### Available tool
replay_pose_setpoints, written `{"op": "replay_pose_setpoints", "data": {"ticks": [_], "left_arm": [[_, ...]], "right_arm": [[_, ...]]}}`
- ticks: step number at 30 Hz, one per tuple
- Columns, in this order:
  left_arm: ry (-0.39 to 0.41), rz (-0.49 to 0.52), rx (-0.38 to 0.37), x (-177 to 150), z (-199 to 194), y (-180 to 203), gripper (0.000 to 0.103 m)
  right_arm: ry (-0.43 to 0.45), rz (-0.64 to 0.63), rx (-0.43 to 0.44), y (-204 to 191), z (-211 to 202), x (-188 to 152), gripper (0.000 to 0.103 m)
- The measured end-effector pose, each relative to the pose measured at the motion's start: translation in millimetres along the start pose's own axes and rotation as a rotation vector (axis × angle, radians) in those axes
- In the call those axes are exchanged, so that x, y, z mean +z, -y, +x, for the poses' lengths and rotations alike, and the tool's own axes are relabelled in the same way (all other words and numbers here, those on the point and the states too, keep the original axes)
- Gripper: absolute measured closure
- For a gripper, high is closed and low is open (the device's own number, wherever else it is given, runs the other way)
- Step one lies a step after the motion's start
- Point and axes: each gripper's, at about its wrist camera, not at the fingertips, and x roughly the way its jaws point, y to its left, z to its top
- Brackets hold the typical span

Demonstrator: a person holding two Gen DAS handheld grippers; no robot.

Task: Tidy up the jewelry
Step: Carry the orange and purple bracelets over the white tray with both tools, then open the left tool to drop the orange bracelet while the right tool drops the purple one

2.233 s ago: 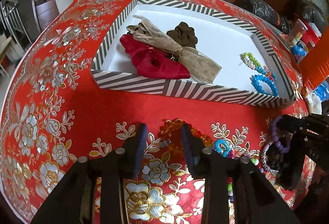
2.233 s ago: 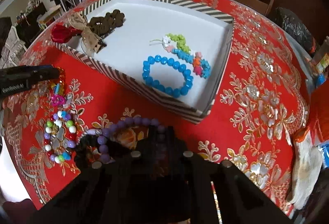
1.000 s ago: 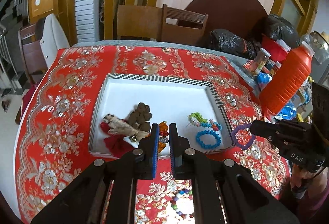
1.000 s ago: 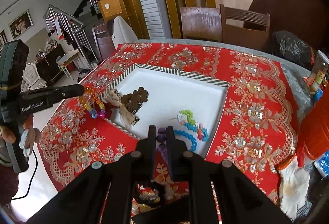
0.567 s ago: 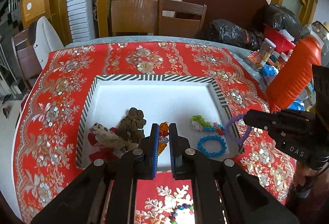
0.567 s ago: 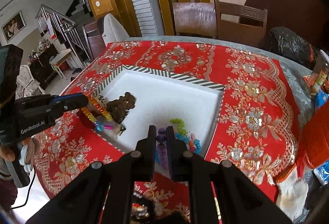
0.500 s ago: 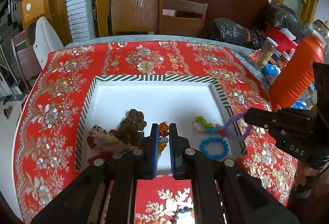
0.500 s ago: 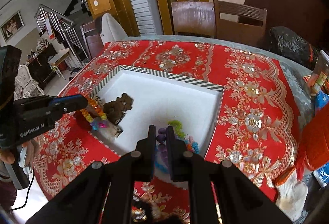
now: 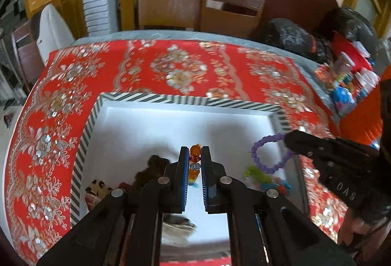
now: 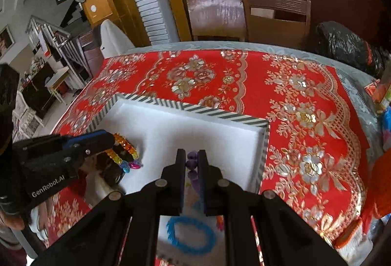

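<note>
Over the striped tray [image 9: 185, 101], you are now lowering both grippers, left gripper [image 9: 194, 163] clenching the amber bracelet [image 9: 194, 156], right gripper [image 10: 191, 163] clenching the purple bracelet [image 9: 270, 154], nearly ready to drop.

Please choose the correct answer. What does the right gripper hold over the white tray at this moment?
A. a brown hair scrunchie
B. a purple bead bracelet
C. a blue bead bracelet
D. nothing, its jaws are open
B: the right gripper is shut on the purple bead bracelet, which hangs from its tip above the striped-rim tray; the blue bead bracelet lies in the tray.
</note>
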Motion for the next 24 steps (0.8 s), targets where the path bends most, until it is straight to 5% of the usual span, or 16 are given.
{"op": "replay_pose_setpoints", "data": {"ticks": [5, 13, 24], "left_arm": [[-0.049, -0.076, 0.049, -11, 23, -33, 0.091], [-0.052, -0.062, 0.051, -27, 24, -37, 0.091], [-0.011, -0.048, 0.073, -41, -2, -28, 0.077]], "right_arm": [[-0.089, 0.058, -0.091, 27, 34, -11, 0.094], [-0.142, 0.025, -0.15, 35, 48, -30, 0.093], [-0.103, -0.012, -0.123, 13, 24, -45, 0.071]]}}
